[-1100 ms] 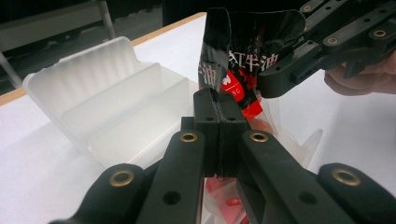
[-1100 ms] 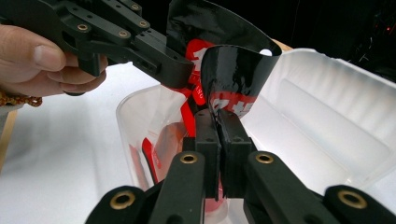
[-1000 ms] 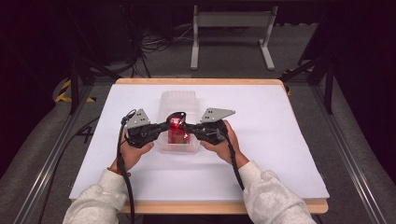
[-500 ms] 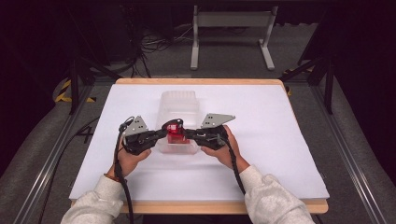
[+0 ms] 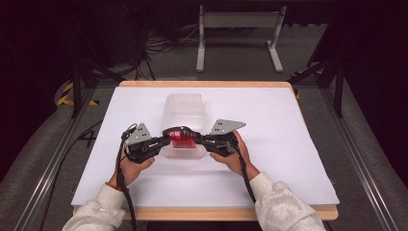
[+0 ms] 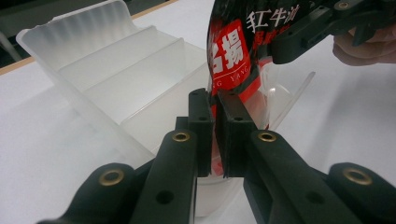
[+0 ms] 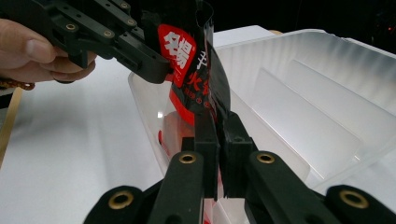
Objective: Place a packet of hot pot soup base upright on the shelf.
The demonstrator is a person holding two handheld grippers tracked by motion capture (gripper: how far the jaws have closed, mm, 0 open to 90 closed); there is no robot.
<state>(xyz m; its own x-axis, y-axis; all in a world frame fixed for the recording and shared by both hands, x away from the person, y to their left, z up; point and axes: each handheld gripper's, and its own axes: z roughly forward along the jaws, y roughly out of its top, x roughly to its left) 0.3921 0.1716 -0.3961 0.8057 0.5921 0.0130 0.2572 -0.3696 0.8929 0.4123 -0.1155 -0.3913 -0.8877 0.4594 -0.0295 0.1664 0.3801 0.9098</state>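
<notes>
Since a second ago both hands have drawn the red-and-black sachet (image 5: 179, 136) a little toward the person, and it now hangs over the near compartment of the clear divided box (image 5: 185, 108), so it looks close to going in. The left gripper (image 6: 215, 133) has its jaws just easing open a touch, yet the pads still pinch the sachet's edge. The right gripper (image 7: 218, 154) is clamped tight on the other edge.

Both grippers carried the packet (image 5: 179, 136) nearer, left jaws easing slightly.
</notes>
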